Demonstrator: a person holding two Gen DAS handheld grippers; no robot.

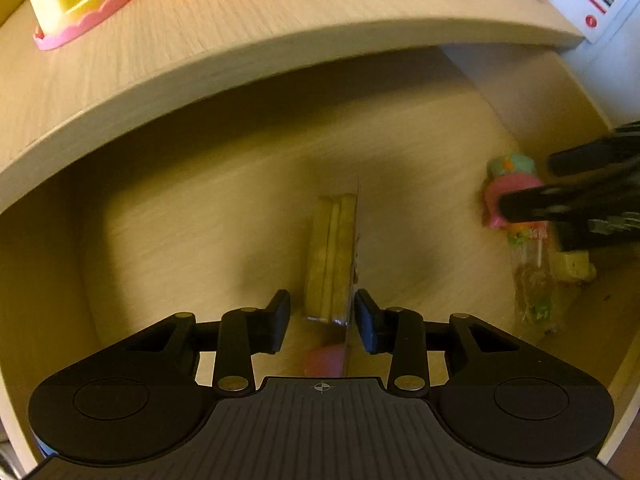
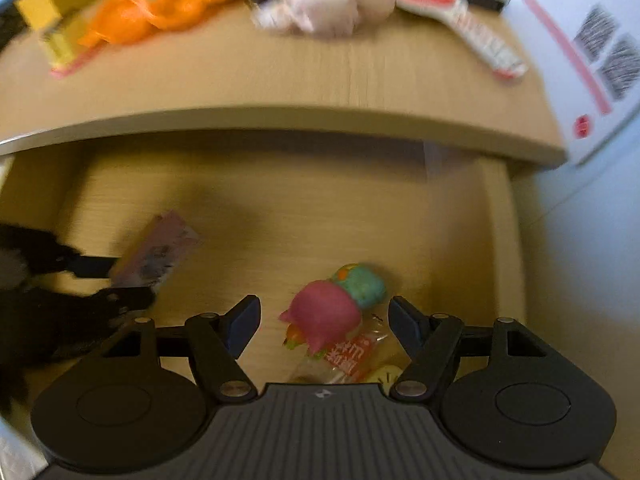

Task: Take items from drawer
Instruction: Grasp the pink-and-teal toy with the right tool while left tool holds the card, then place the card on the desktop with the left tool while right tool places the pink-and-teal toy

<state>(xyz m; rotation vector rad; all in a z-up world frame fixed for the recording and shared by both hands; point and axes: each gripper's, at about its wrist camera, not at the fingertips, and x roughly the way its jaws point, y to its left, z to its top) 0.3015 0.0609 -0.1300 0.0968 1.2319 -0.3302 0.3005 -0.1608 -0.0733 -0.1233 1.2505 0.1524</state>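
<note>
The left gripper [image 1: 322, 317] is held low inside the drawer [image 1: 200, 208] with its jaws narrowly parted, while the right gripper [image 2: 325, 322] is held near the drawer's right wall, jaws spread wide.

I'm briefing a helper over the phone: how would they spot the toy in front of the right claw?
Look in the open drawer under the tabletop, toward its right wall. The pink toy lies ahead of the open right claw, touching a teal toy; it alone is pink.
</note>
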